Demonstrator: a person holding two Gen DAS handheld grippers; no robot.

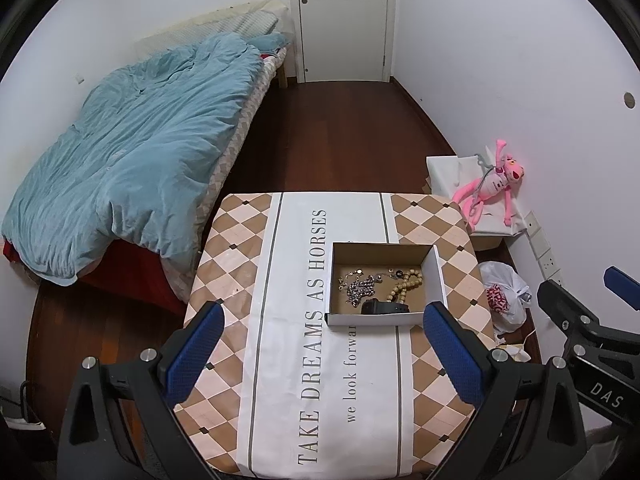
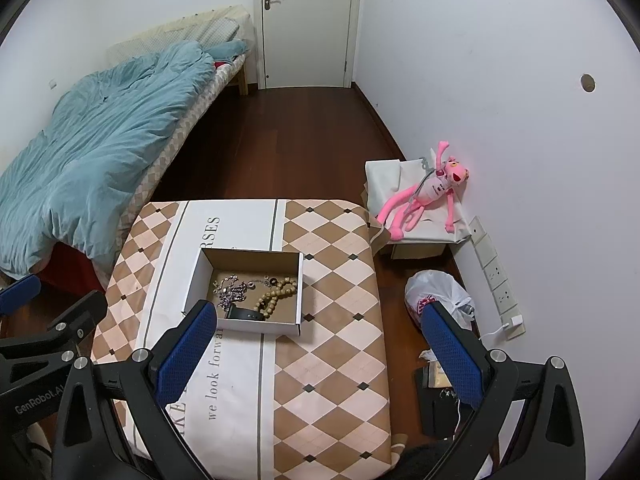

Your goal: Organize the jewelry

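An open cardboard box (image 1: 434,276) (image 2: 196,276) sits on the table with the patterned cloth (image 1: 280,360) (image 2: 332,320). Inside lie a tangled silver chain (image 1: 358,286) (image 2: 234,292), a string of wooden beads (image 1: 408,284) (image 2: 276,296) and a black watch (image 1: 384,307) (image 2: 246,314). My left gripper (image 1: 324,344) is open and empty, held above the table short of the box. My right gripper (image 2: 320,344) is open and empty, above the table's right part, right of the box. Each gripper shows at the edge of the other's view (image 1: 592,320) (image 2: 48,320).
A bed with a blue duvet (image 1: 140,152) stands left of the table. A pink plush toy (image 2: 428,188) lies on a covered box by the right wall. A white plastic bag (image 2: 440,292) and a black item (image 2: 436,404) lie on the floor at the right. A door (image 1: 344,20) is behind.
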